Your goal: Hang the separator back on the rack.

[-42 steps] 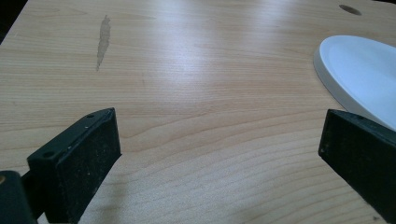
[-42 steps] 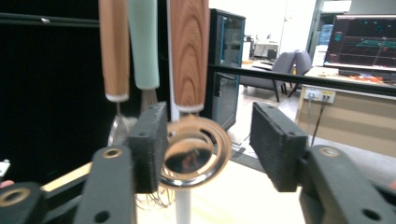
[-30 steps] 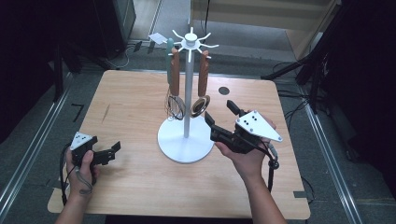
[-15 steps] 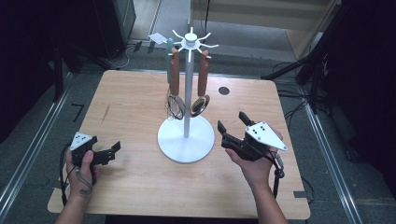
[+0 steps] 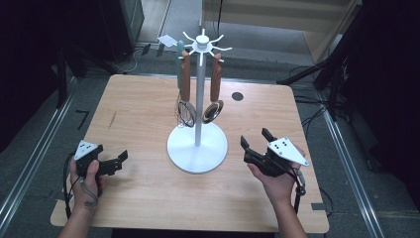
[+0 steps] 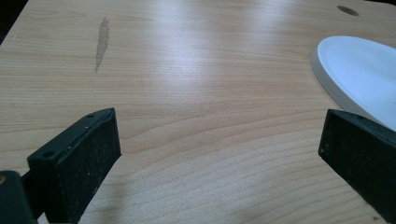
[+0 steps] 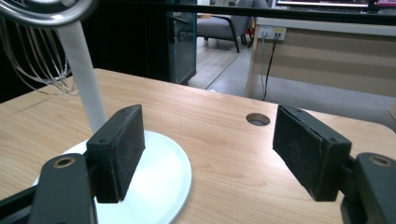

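well, over on the left the left gripper (image 5: 116, 161) sits low near the table's (image 5: 138, 198) left edge, held in the person's left hand (image 5: 85, 177), jaws wide apart with nothing between them. in the left gripper view there is only bare wood between the jaws, a pale scuff (image 6: 101, 43) farther out, and the rim of the white base (image 6: 359, 77) cut off at the right. plenty of open board lies between that gripper and the stand (image 5: 198, 106).

the stand is about mid-table, its round base flat on the wood, pole upright, spokes at the top. a whisk (image 5: 185, 99) and a strainer (image 5: 213, 96) hang from it by wooden handles, side by side and clear of the base. a greenish handle behind the whisk is mostly hidden; i can't tell what it is.

right of the base, just apart from it, the right gripper (image 5: 255, 144) is held in the right hand (image 5: 277, 181), jaws spread and empty, pointing toward the far edge. in the right gripper view the base and pole stand behind the left jaw, whisk wires cut off at the top left, and a round hole (image 7: 258, 119) in the tabletop shows between the jaws.
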A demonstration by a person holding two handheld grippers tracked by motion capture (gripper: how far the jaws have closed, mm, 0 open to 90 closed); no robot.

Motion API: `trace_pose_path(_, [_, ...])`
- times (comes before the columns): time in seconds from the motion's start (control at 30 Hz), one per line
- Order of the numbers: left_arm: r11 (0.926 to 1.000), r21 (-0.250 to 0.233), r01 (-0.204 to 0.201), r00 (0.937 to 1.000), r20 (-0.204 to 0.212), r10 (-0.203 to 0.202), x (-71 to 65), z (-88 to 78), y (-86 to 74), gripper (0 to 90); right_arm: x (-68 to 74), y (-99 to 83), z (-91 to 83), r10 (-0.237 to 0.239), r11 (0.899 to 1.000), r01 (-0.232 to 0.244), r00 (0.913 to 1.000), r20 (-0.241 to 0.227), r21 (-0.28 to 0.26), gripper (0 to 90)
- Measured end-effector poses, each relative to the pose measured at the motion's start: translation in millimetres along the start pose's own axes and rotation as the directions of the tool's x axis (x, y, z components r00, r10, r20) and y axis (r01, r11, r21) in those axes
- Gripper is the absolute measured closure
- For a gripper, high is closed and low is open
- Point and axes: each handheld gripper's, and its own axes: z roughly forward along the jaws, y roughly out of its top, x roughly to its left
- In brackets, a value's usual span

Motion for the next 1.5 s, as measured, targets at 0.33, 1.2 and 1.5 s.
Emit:
trace_pose_path(0.33, [1.0000, 0.000, 0.000, 1.0000, -0.001, 0.000, 0.0, 0.0, 0.0, 0.0, -15.8, -19.2, -3.9, 0.028, 0.999, -0.028, 0.9992, 0.027, 0.018, 26.9])
trace_pose_path(1.2, [1.0000, 0.000, 0.001, 1.0000, -0.002, -0.001, 0.0, 0.0, 0.0, 0.0, -68.1, -60.5, -21.3, 0.081, 0.995, -0.088, 0.9900, 0.116, 0.057, 24.5])
trace_pose_path(1.5, [1.0000, 0.000, 0.001, 1.0000, -0.004, -0.001, -0.3, 0.0, 0.0, 0.0, -86.7, -72.6, -30.9, 0.096, 0.992, -0.107, 0.9846, 0.146, 0.067, 22.4])
